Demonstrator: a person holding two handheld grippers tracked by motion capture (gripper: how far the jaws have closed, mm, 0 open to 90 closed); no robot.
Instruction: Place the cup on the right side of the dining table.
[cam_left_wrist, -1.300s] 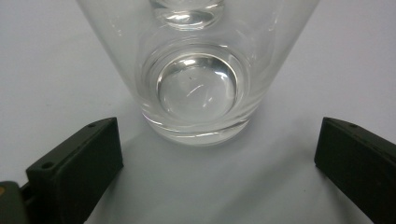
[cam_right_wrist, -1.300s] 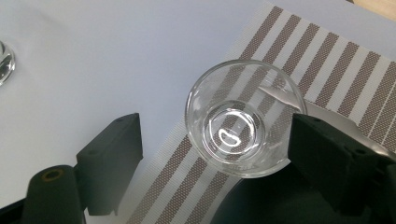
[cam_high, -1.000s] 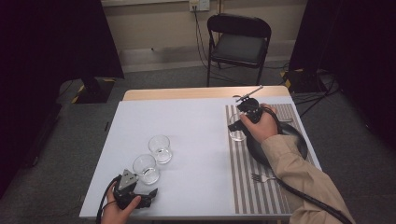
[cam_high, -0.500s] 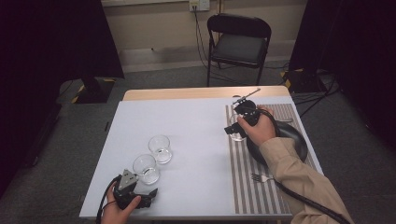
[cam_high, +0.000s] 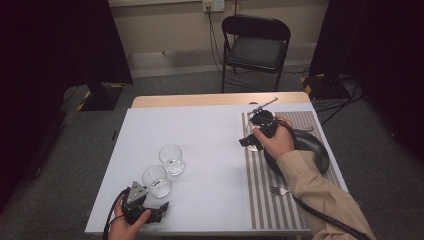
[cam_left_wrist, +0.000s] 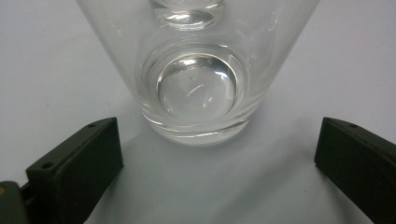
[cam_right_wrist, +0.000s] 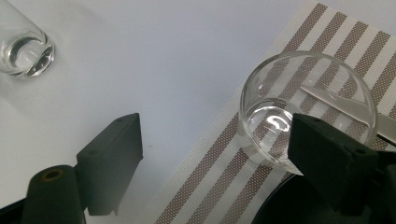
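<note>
**Glasses at risk of a knock**

White bench under dark curtains, a chair beyond. Nearest, the left tongs lie spread just short of the near glass, holding nothing; pushed forward off-centre, a jaw could tip it into the second glass just behind. Farther off, the right tongs hang spread beside the third glass at the striped mat's edge, by a black plate. Closing askew could skid or chip that glass against the plate.

Two clear glass tumblers side by side at table's left; black round plate, steel fork, third clear tumbler on striped placemat at right.
</note>
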